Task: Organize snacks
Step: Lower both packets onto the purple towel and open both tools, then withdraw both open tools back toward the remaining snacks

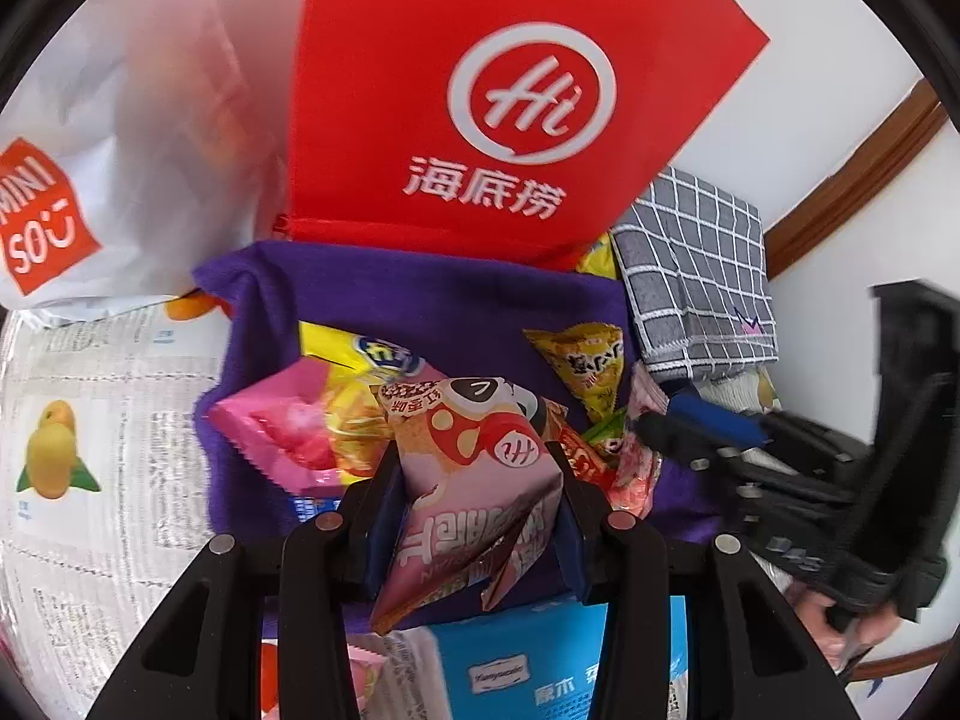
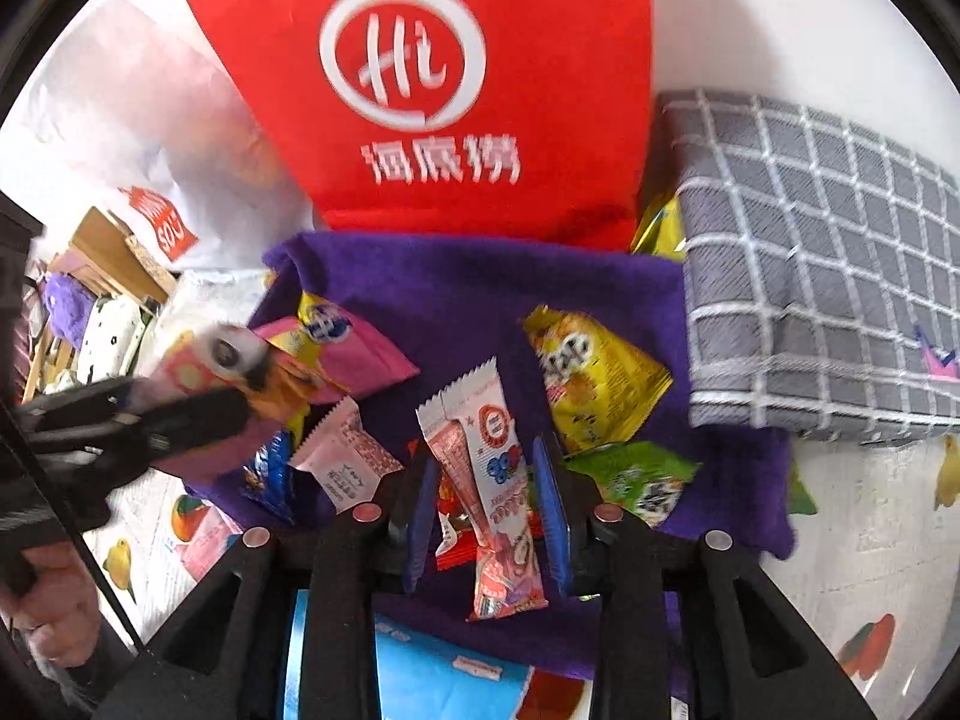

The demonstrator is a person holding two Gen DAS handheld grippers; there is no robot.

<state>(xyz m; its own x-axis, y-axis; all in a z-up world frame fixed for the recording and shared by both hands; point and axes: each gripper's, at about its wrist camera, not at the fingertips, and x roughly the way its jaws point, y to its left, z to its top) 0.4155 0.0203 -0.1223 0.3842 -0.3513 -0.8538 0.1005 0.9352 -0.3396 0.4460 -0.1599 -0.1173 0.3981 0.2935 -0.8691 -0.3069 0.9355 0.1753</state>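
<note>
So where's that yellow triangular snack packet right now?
The yellow packet lies on the purple cloth, toward its right side, beside the grey checked towel and just above a green packet. No gripper touches it.

Home room — shopping bags, plush toys, wooden skirting, cluttered table

Both wrist cameras look steeply down from close above the purple cloth – left view from its left, right from its right – sharing the red bag and grey checked towel behind.
</note>
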